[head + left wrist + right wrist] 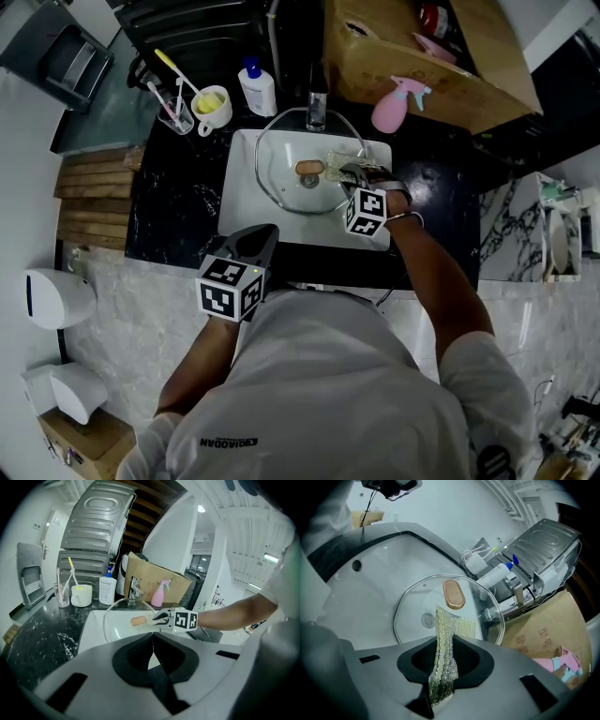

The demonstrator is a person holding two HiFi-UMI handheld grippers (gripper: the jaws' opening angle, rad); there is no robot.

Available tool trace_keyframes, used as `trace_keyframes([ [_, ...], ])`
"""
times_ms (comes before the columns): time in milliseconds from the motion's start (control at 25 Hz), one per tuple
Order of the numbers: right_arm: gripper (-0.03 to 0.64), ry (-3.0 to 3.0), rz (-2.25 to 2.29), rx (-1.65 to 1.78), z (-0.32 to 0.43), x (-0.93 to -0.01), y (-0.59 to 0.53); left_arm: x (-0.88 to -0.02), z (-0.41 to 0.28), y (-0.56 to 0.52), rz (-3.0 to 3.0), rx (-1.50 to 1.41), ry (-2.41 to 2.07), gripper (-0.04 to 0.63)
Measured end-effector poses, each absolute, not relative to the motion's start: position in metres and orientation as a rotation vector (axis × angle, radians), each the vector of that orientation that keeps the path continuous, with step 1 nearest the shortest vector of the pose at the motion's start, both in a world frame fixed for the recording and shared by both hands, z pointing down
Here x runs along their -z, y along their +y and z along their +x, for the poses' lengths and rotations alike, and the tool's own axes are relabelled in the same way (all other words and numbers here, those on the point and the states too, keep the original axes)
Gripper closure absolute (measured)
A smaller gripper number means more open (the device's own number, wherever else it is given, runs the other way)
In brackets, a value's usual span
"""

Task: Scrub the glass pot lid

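The lid point(286, 195) lies dome-up in the sink point(246, 214), its far rim seemingly reaching the tap point(316, 105); it sits straight ahead of and below the right gripper point(345, 172), which comes in from the lid's right side; the knob point(309, 169) is oval, and its long axis points roughly toward those jaws. Of the 2 grippers the right is far the nearer; the left gripper point(263, 233) hangs well apart, back at the counter's front edge by the person's body.

In the right gripper view the right gripper point(445, 643) has its 2 jaws pinched on a mesh cloth point(444, 631); the cloth stands edge-up through the gap, and its free end spreads forward onto the glass of the lid point(417, 603), just beside the knob point(453, 594) on the near side; it seems to touch the glass, though contact is hard to confirm.

In the left gripper view the left gripper point(152, 637) has its jaws pressed together with nothing between them; the lid point(119, 620) shows beyond, untouched by it.

The coming stroke, I judge, turns on sliding the cloth across the dome around the knob; with nothing steadying the lid it may skate in the sink.
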State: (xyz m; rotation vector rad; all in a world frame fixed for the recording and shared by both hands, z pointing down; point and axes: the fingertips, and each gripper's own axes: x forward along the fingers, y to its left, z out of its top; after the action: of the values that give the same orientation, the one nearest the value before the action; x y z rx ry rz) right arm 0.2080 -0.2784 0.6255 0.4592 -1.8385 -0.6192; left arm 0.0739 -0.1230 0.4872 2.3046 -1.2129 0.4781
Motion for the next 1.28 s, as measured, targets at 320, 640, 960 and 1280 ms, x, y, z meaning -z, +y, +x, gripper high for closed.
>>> trace_keyframes([
  [320,0.520,-1.889,0.469,0.525,0.201,-0.635,-0.259,-0.487,0.070,-0.119,2.300,-0.479,-1.217,0.580],
  [640,0.517,-1.944,0.468,0.446,0.186,-0.643,-0.244,-0.485,0.070,-0.119,2.308,-0.501,-1.210,0.580],
  [960,0.515,-2.017,0.402,0.362,0.167,-0.654,-0.224,-0.481,0.073,-0.124,2.310,-0.505,-1.204,0.580],
  [1280,0.515,-2.062,0.371,0.334,0.144,-0.655,-0.218,-0.485,0.068,-0.125,2.288,-0.504,-1.216,0.580],
])
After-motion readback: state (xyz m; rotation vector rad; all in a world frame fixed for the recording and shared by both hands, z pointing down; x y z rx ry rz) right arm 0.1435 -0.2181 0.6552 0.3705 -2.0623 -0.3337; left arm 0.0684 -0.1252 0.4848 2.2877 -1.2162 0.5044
